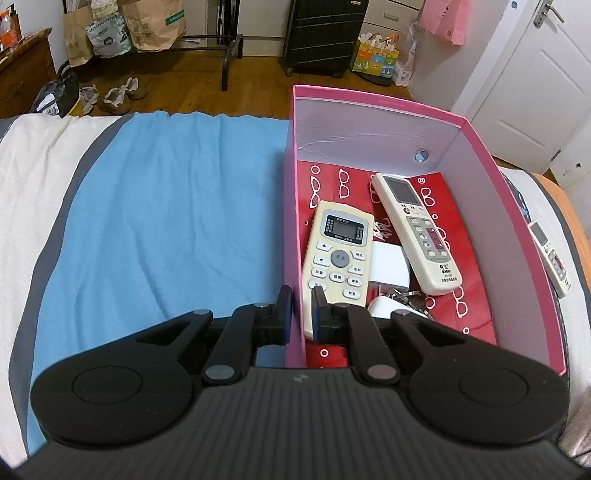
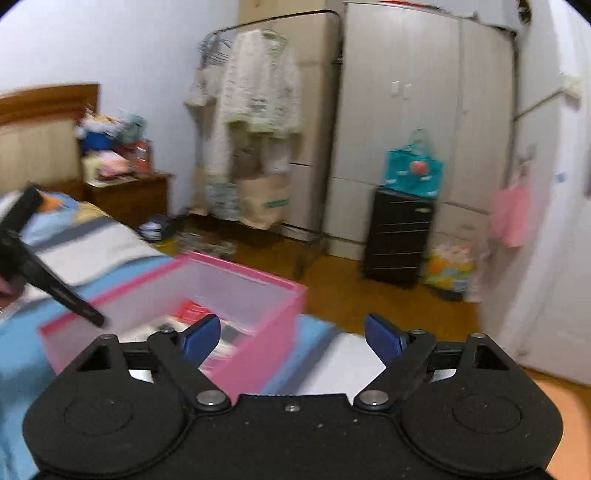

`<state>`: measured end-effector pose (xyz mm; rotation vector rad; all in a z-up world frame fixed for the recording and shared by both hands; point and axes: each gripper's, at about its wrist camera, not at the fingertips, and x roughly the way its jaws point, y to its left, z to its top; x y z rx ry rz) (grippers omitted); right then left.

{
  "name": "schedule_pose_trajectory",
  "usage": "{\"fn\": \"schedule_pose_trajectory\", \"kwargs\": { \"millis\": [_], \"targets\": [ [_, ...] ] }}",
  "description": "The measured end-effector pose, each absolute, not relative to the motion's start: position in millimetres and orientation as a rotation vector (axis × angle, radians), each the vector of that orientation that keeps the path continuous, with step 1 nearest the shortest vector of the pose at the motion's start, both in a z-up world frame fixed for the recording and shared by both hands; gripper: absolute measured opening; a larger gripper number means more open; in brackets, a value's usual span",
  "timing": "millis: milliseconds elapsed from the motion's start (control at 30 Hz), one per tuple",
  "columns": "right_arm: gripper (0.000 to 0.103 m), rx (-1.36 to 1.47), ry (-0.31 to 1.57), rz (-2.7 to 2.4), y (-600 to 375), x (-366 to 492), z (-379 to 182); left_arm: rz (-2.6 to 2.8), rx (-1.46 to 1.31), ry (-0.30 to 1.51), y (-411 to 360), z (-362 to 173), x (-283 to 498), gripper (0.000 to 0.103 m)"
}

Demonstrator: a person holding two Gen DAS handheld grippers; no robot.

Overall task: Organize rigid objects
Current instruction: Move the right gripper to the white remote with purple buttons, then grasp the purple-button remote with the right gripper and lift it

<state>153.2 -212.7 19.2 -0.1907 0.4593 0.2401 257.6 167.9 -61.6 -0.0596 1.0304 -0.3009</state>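
A pink cardboard box (image 1: 476, 158) stands on the bed. In it lie a cream remote (image 1: 338, 254), a longer white remote (image 1: 417, 229), a white plug (image 1: 389, 267) and some keys (image 1: 413, 297), all on a red paper bag (image 1: 472, 295). My left gripper (image 1: 300, 310) is shut on the box's left wall, one pad outside and one inside. A third remote (image 1: 552, 258) lies on the bedding just right of the box. The right wrist view is blurred. There my right gripper (image 2: 291, 338) hovers open and empty above the pink box's (image 2: 266, 354) near corner.
A blue blanket (image 1: 166, 206) covers the bed left of the box, with white and grey bedding (image 1: 33, 177) around it. Beyond the bed's edge are a wooden floor, shoes (image 1: 118, 96), a black suitcase (image 1: 321, 33), a clothes rack (image 2: 258, 122), wardrobes (image 2: 424, 110) and a door (image 1: 535, 85).
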Motion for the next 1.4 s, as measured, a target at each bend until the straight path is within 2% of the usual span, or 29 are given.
{"fn": "schedule_pose_trajectory", "kwargs": {
  "millis": [133, 333, 533, 633, 733, 767, 800, 833, 967, 1167, 1400],
  "targets": [
    [0.088, -0.152, 0.605, 0.189, -257, 165, 6, -0.298, -0.063, 1.035, 169, -62, 258, 0.01],
    [0.085, 0.003, 0.861, 0.158, -311, 197, -48, -0.297, -0.053, 1.029, 169, -62, 258, 0.01],
    [0.083, -0.2, 0.985, 0.108, -313, 210, -98, -0.3, -0.058, 1.028, 169, -62, 258, 0.01],
    [0.083, -0.06, 1.05, 0.055, -331, 221, -110, -0.3, -0.092, 1.038, 172, -63, 260, 0.01],
    [0.082, -0.002, 1.018, 0.044, -334, 230, -112, -0.298, -0.107, 1.043, 173, -63, 262, 0.01],
    [0.078, 0.002, 1.011, 0.041, -332, 234, -112, -0.298, -0.103, 1.041, 174, -63, 262, 0.01],
    [0.066, 0.008, 1.004, 0.041, -328, 237, -112, -0.298, -0.096, 1.038, 173, -63, 261, 0.01],
    [0.06, 0.002, 1.006, 0.034, -325, 239, -111, -0.299, -0.088, 1.035, 173, -62, 261, 0.01],
    [0.06, 0.018, 1.0, 0.011, -318, 240, -99, -0.303, -0.07, 1.03, 170, -62, 260, 0.01],
    [0.06, 0.038, 0.86, -0.008, -307, 214, -59, -0.306, -0.069, 1.029, 169, -61, 258, 0.01],
    [0.06, 0.121, 0.663, 0.177, -252, 186, 8, -0.311, -0.042, 1.022, 167, -59, 255, 0.009]
  ]
}}
